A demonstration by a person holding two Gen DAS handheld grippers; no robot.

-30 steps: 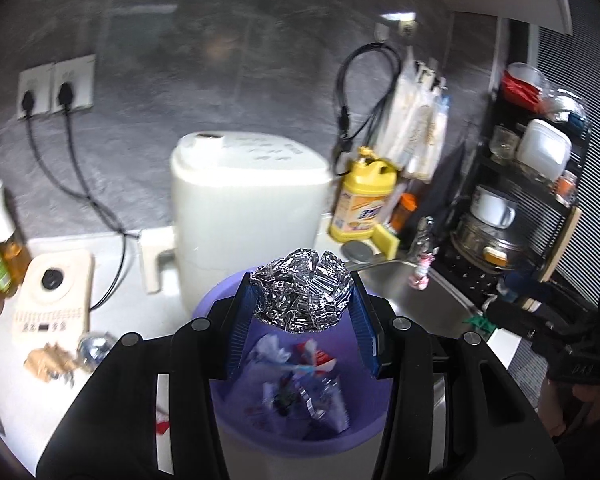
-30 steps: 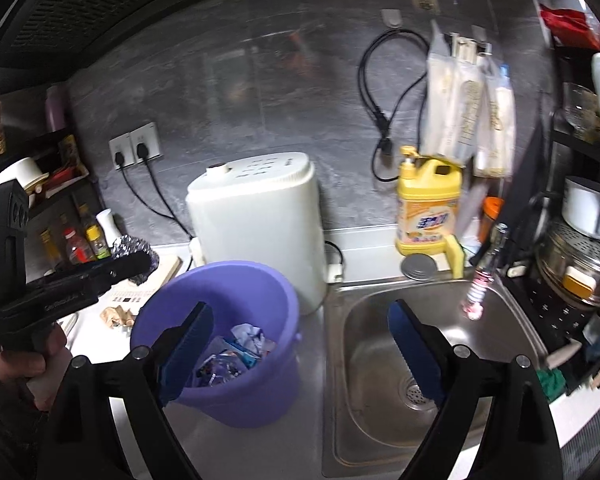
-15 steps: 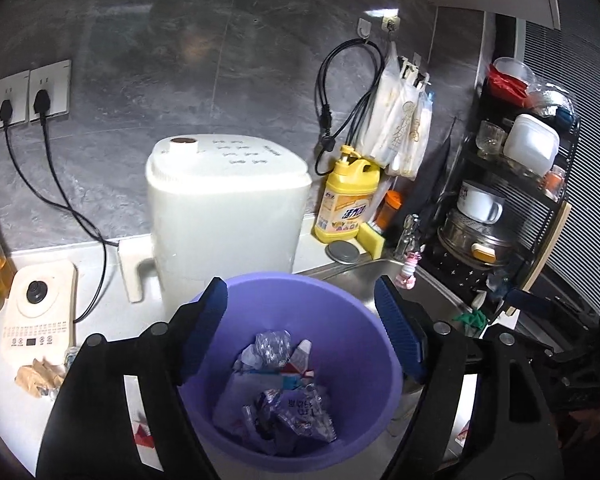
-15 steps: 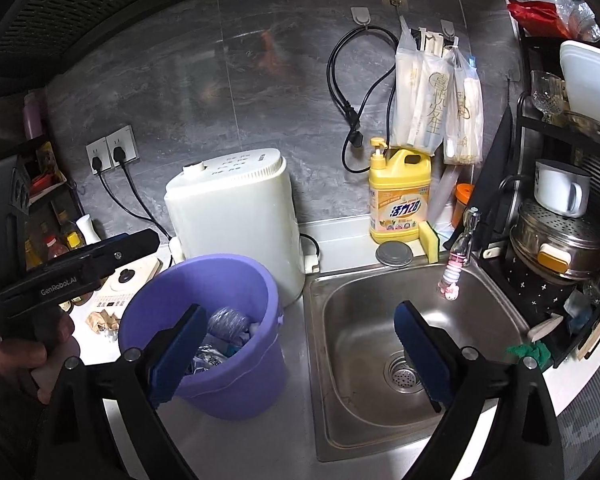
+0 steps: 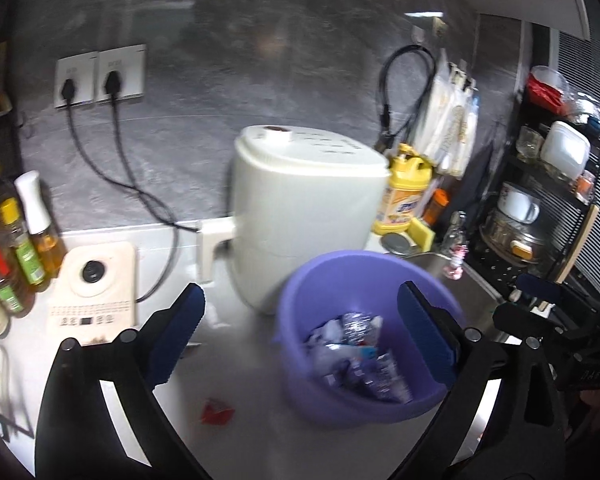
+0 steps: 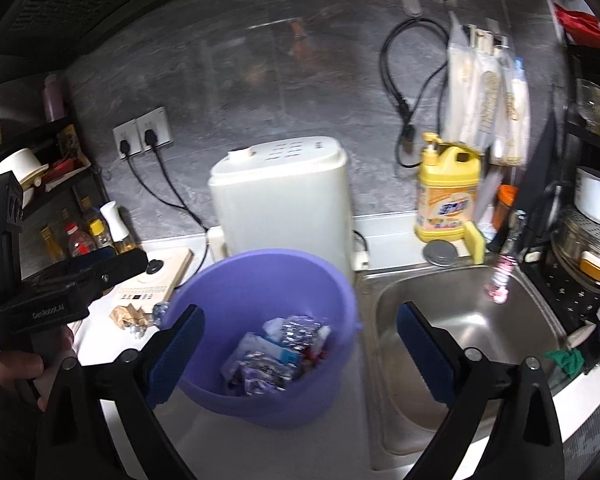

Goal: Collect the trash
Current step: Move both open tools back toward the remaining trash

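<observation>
Bucket sits on the counter, sink right of it, appliance just behind. Trash lies in the bucket; a scrap lies on the counter to its left.

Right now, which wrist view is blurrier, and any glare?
Left wrist view: motion smear on the purple bin and white appliance, streaky glare on the wall tiles. Right wrist view: sharper, bin contents legible, soft reflections on the wall, dark fisheye corners.

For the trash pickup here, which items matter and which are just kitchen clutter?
Job items:
purple plastic bucket holding wrappers
crumpled foil ball inside it
red scrap on the counter
brown crumpled paper

Clutter:
white appliance
yellow detergent bottle
steel sink
</observation>
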